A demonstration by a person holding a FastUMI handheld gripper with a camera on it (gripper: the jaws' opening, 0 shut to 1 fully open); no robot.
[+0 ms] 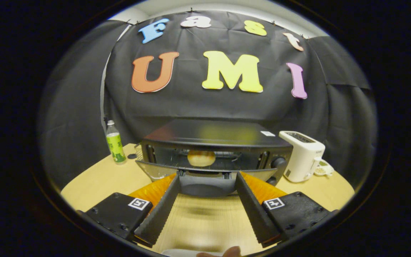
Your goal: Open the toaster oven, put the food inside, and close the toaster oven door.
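A bottle (115,142) with a green label is seen upright at the left rear of the desk (95,182), beside the toaster oven (214,148). The toaster oven is positioned centrally, its long axis running left to right and its front facing the claw (207,184). Its door (205,175) is lowered, partly open. A round, pale-brown bun (201,157) is located inside on the rack. The claw is spread wide, nothing being held; the door edge and handle are seen between the fingertips. Contact cannot be determined. A white toaster (302,155) stands to the right of the oven.
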